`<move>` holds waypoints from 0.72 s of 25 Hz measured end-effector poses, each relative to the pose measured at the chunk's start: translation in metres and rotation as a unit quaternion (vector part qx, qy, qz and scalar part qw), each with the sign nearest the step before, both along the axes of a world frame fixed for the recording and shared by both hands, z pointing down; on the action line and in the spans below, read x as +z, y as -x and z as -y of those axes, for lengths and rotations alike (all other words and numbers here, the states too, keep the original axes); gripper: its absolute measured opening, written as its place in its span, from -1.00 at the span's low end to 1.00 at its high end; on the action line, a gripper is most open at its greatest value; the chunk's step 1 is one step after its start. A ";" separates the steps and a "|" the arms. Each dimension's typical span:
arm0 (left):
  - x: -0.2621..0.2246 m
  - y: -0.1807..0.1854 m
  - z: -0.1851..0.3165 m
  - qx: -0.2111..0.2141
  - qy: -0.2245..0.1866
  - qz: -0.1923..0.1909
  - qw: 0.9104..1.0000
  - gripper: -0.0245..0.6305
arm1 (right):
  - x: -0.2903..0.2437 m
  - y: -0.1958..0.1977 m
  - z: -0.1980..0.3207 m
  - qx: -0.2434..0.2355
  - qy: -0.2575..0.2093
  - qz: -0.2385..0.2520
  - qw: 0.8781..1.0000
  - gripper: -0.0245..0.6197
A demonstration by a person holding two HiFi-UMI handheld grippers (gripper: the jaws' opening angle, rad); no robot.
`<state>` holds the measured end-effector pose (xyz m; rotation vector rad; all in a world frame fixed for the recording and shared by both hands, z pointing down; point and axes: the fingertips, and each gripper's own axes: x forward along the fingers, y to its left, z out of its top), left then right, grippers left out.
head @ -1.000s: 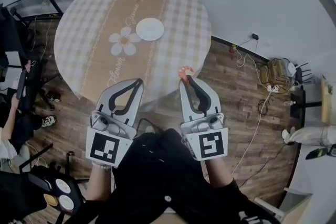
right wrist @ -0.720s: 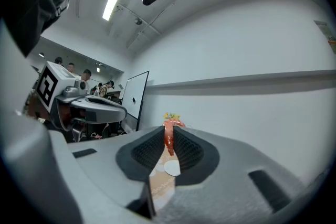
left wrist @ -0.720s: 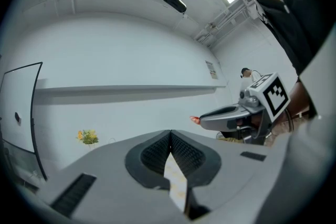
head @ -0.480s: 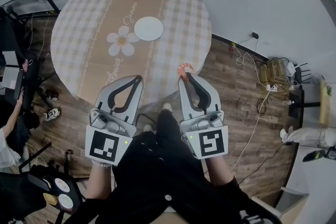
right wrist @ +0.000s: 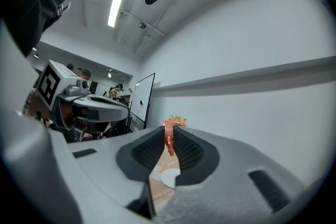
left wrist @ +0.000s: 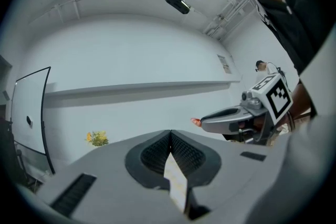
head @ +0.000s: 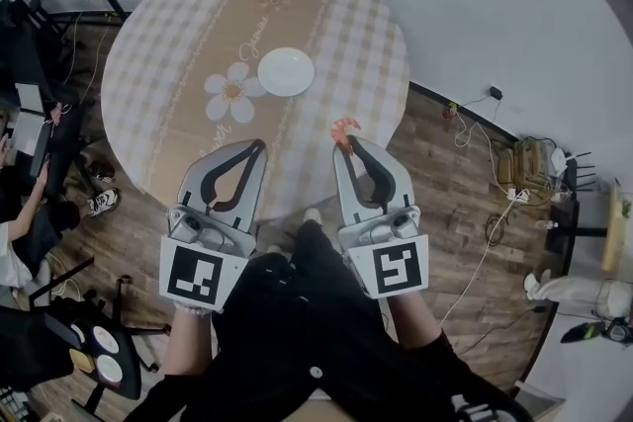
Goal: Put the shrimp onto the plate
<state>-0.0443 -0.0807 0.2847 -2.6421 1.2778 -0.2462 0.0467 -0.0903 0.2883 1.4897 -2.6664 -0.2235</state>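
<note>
Right gripper (head: 346,143) pinched the shrimp (head: 344,127) well short of the plate (head: 286,71) — left gripper (head: 259,146), equally short of it, was closed and empty; cursive on the runner (head: 247,44) was illegible.

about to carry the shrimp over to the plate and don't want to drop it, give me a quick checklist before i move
1. Grip on the shrimp: ok. The right gripper pinches it between its pads, with one end sticking out past the tips.
2. Room on the plate: ok. It looks white and bare in the head view.
3. Is the shrimp above the plate: not ok. It hangs near the edge of the table, short of the plate.
4. The left gripper out of the way: ok. It is shut on nothing and apart from the right gripper.
5. Height over the table: cannot tell.
</note>
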 end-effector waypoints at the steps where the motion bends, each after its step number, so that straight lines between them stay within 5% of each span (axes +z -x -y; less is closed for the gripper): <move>1: 0.000 -0.004 0.005 -0.004 -0.001 0.003 1.000 -0.92 | 0.000 -0.002 0.006 -0.006 0.000 0.001 1.000 -0.80; 18: -0.003 -0.042 0.056 -0.111 0.015 -0.001 0.994 -0.92 | 0.002 -0.050 0.072 -0.088 0.007 0.009 0.996 -0.80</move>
